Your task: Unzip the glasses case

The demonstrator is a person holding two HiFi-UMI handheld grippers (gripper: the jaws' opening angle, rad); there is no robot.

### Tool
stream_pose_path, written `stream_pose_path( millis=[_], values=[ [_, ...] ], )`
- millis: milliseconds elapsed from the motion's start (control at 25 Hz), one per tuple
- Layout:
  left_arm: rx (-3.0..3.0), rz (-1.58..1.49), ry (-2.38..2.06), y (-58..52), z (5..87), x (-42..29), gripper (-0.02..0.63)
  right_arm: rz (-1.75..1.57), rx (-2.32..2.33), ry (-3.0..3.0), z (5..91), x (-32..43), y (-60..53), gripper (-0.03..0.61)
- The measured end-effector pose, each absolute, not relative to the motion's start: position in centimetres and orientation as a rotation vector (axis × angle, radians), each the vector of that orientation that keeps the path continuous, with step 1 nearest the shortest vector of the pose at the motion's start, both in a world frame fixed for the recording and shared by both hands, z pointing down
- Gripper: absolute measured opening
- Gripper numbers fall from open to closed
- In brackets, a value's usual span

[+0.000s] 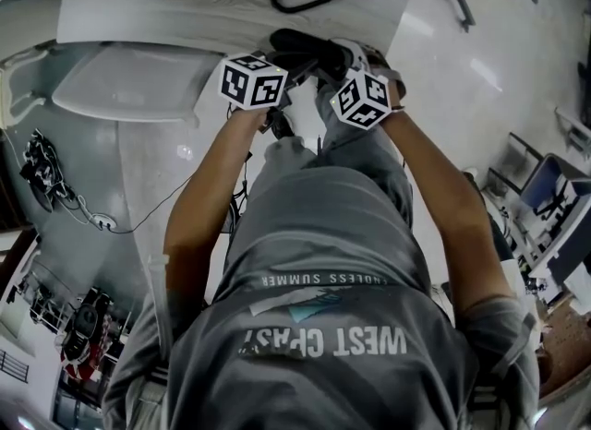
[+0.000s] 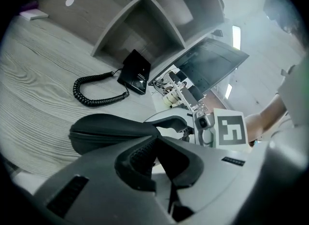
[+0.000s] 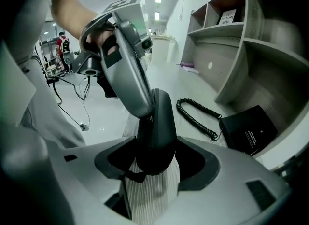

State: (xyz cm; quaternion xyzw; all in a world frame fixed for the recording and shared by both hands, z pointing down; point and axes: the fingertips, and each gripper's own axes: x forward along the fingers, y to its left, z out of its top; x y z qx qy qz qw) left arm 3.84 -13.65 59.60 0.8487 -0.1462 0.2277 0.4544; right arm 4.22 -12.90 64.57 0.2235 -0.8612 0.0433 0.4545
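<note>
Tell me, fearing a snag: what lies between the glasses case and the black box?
A coiled cord lies there; the right gripper view shows it best.

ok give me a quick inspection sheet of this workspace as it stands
surface: pale wood-grain desk
job's things: black oval zip glasses case, held between both grippers
clutter: black box on the desk; small book on a shelf
grippers: left gripper shut, tips at the case's zip seam, pull not visible; right gripper shut on the case's end
cables: black coiled cord running to the box; thin cable on the floor
surroundings: grey open shelf unit; glossy pale floor
</note>
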Motion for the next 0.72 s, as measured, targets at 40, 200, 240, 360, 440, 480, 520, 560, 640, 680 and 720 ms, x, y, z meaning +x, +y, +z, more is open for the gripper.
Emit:
stream_pose_path(
  millis=[40, 200, 240, 360, 440, 480, 520, 560, 640, 680, 720],
  values=[
    [2.096, 0.567, -0.357, -13.6, 59.7, 4.1, 0.000, 0.103, 0.558, -2.126, 64.6, 3.9, -13.1, 0.261],
    [2.105, 0.581, -0.351, -13.5, 60.1, 4.8, 0.000, 0.077, 0.585, -2.131, 64.7, 3.1, -14.0, 0.261],
    [2.106, 0.581, -0.353, -13.6, 60.2, 4.9, 0.000, 0.063, 0.589, -2.130, 64.7, 3.0, -14.2, 0.261],
    [2.113, 0.577, -0.360, -13.9, 60.4, 5.0, 0.000, -0.015, 0.586, -2.122, 64.7, 2.7, -14.9, 0.262],
    [2.125, 0.573, -0.364, -14.2, 60.6, 4.9, 0.000, -0.079, 0.584, -2.108, 64.8, 2.4, -15.5, 0.264],
    [2.135, 0.571, -0.364, -14.4, 60.6, 4.9, 0.000, -0.109, 0.586, -2.099, 64.8, 2.4, -15.7, 0.265],
    [2.150, 0.571, -0.363, -14.5, 60.6, 5.0, 0.000, -0.137, 0.589, -2.090, 64.8, 2.6, -15.9, 0.267],
    [2.170, 0.576, -0.360, -14.6, 60.6, 5.2, 0.000, -0.164, 0.593, -2.082, 64.7, 2.8, -16.1, 0.270],
    [2.221, 0.594, -0.357, -14.7, 60.6, 5.6, 0.000, -0.225, 0.589, -2.061, 64.6, 3.2, -16.3, 0.279],
    [2.241, 0.599, -0.359, -14.6, 60.6, 5.8, 0.000, -0.261, 0.580, -2.046, 64.6, 3.3, -16.3, 0.284],
    [2.254, 0.599, -0.363, -14.6, 60.6, 5.8, 0.002, -0.296, 0.566, -2.029, 64.6, 3.4, -16.2, 0.288]
  ],
)
